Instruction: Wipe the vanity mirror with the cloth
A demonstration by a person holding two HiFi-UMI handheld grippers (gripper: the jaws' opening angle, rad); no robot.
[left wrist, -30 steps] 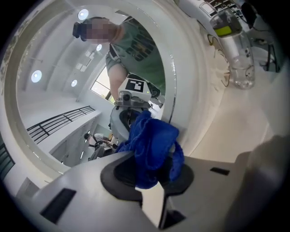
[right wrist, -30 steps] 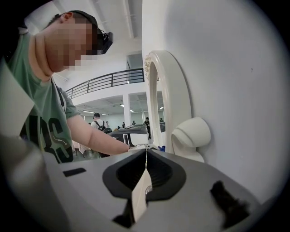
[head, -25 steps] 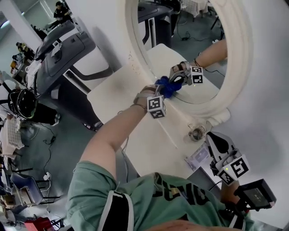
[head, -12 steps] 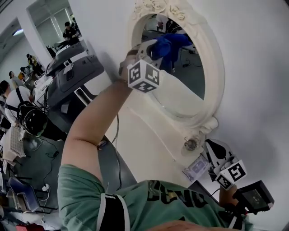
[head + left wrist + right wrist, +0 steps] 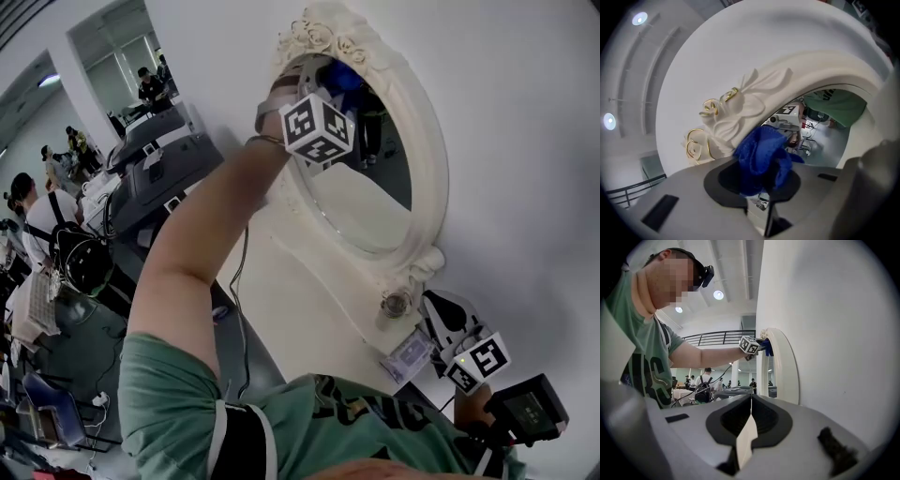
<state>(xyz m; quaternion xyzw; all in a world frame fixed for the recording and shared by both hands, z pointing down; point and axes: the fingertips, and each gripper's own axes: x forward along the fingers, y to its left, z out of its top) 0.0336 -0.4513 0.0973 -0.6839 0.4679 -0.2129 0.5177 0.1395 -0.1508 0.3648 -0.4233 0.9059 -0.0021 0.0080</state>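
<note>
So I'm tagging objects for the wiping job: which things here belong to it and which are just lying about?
In use: vanity mirror, blue cloth, left tongs shut on it.
Lying about: packet on the table, small round object by the mirror's foot, right tongs, shut, idle.

Head view looks down along the mirror [image 5: 370,220]; left gripper view — close up; right one far, edge-on.

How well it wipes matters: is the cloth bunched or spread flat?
Bunched. The cloth is a crumpled wad clamped in the left hand-held gripper's jaws, by the mirror's top frame.
</note>
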